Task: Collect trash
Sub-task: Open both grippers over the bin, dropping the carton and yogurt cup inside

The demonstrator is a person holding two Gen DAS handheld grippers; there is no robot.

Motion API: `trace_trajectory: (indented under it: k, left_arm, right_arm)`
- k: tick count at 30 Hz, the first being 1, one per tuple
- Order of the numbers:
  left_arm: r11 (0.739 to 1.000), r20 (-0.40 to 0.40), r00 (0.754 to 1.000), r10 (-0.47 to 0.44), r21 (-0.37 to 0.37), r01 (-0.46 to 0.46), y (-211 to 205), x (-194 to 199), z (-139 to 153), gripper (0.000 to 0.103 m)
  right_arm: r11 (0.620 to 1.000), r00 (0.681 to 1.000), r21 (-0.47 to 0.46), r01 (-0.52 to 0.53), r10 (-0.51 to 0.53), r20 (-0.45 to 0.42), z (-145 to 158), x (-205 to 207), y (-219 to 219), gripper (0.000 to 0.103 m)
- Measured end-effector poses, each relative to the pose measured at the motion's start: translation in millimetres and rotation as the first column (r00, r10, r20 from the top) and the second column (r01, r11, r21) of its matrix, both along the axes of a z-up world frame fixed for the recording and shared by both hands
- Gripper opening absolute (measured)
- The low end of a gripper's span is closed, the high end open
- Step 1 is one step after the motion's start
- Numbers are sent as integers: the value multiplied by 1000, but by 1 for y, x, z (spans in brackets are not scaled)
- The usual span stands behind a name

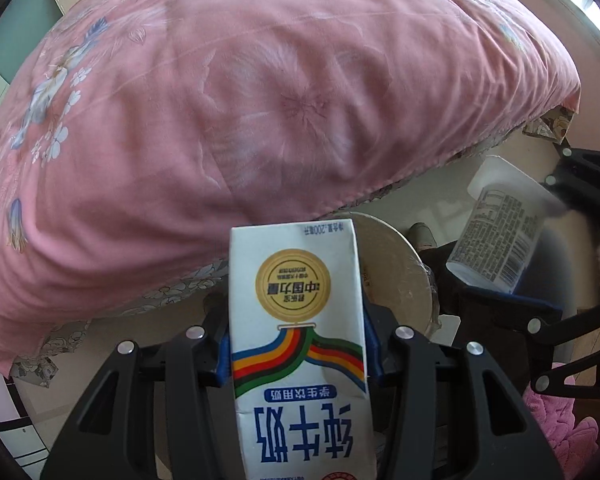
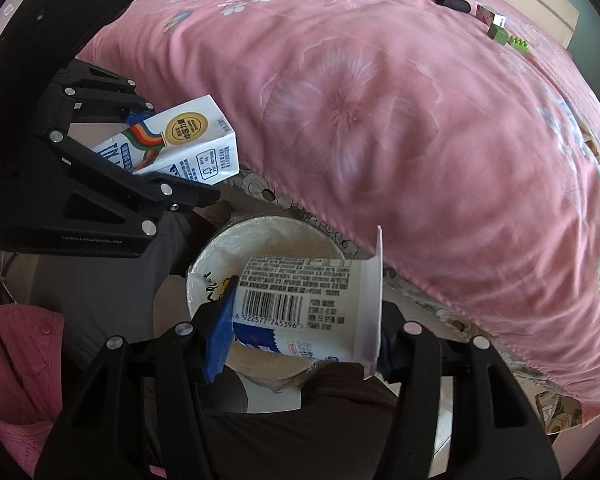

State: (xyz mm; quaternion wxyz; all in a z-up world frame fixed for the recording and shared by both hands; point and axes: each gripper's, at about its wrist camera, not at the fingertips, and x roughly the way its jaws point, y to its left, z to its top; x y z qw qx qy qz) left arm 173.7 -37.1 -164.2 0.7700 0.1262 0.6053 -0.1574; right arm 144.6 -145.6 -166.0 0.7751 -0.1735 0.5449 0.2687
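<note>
Left gripper (image 1: pixel 298 344): its two black jaws with blue pads clamp a white milk carton (image 1: pixel 298 320) from both sides; the fingers grasp it firmly. In its own view the carton fills the 6 o'clock part and the print is upside down.

Milk carton in right wrist view: the same carton (image 2: pixel 184 144) is at 10 o'clock, tilted, held in the black left gripper (image 2: pixel 156 160).

Right gripper (image 2: pixel 300 320): the fingers grasp a white yogurt cup (image 2: pixel 308 300) lying on its side, the blue pad (image 2: pixel 220 336) presses its base and the other jaw is behind its wide rim. A barcode and small print face the camera.

Yogurt cup in left wrist view: the cup (image 1: pixel 500 232) is at 3 o'clock, tilted, with the black right gripper (image 1: pixel 572 192) around its rim.

Paper bowl (image 2: pixel 268 240): round, white inside, directly under the yogurt cup, near the centre of the right wrist view; in the left wrist view its rim (image 1: pixel 396 268) shows just at 3 o'clock of the carton.

Pink quilt (image 1: pixel 240 100): flowered, covers the bed and fills the 12 o'clock half of both views.

Small things on quilt: a black cylinder (image 2: pixel 454 2) and green blocks (image 2: pixel 508 38) at 1 o'clock in the right wrist view.

Pink clothing (image 2: pixel 16 360): at 8 o'clock in the right wrist view.
</note>
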Motion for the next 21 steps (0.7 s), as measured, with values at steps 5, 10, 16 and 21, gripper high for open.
trace_trajectory:
  k: [5, 10, 16, 21]
  left_arm:
    - [999, -71, 997, 9, -30, -11, -3, -5, -32, 51]
    - [996, -139, 989, 41, -74, -51, 0, -6, -60, 51]
    - [988, -227, 970, 82, -107, -109, -1, -4, -98, 51]
    - [976, -305, 944, 130, -126, -175, 2, 1, -127, 51]
  right_arm:
    - [1000, 995, 12, 27, -26, -94, -41, -3, 1, 57]
    - [998, 984, 19, 54, -50, -173, -75, 0, 1, 57]
    - [994, 960, 17, 104, -95, -264, -112, 9, 1, 57]
    - [991, 935, 12, 133, -121, -334, -137, 17, 6, 57]
